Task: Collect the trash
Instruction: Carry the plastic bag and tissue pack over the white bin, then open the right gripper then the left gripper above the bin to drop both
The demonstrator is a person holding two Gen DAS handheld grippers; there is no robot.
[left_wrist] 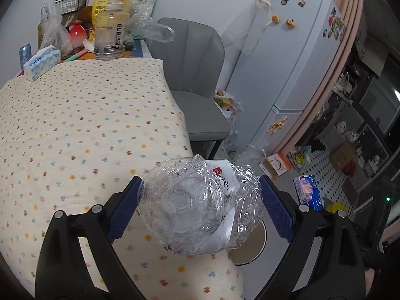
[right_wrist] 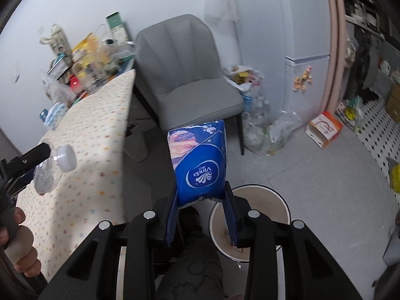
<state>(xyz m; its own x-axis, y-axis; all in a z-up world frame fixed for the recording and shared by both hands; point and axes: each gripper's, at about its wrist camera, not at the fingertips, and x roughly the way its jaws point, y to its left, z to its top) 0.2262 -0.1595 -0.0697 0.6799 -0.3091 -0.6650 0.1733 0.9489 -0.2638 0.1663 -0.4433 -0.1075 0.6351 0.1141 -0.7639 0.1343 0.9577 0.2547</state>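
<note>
Trash fills both of our tools. Our left gripper [left_wrist: 200, 205] has its blue pads pressed against the two sides of a crushed clear plastic bottle [left_wrist: 190, 207], seen bottom-on in the left wrist view, with a white label wrapped round its far side; it sits over the near corner of the table [left_wrist: 75, 125], whose cloth is cream with small coloured dots. In the right wrist view the same bottle [right_wrist: 50, 170] appears at nine o'clock, its white cap [right_wrist: 65, 158] pointing toward the middle of the frame. Our right gripper [right_wrist: 201, 200] is pinching the torn lower edge of a blue Vinda tissue pack [right_wrist: 200, 160], which stands up between the fingers toward twelve o'clock. Just beyond the right fingers, at about five o'clock from the pack, the round trash bin [right_wrist: 282, 200] stands open on the grey floor; it looks lower than the pack, though we cannot tell how much. A grey chair [right_wrist: 185, 70] sits at twelve o'clock beside the table, with a white fridge [left_wrist: 287, 62] at two o'clock in the left view. At eleven o'clock on the table's far end stand a large clear jug [left_wrist: 110, 30] and a tissue box [left_wrist: 41, 62].
</note>
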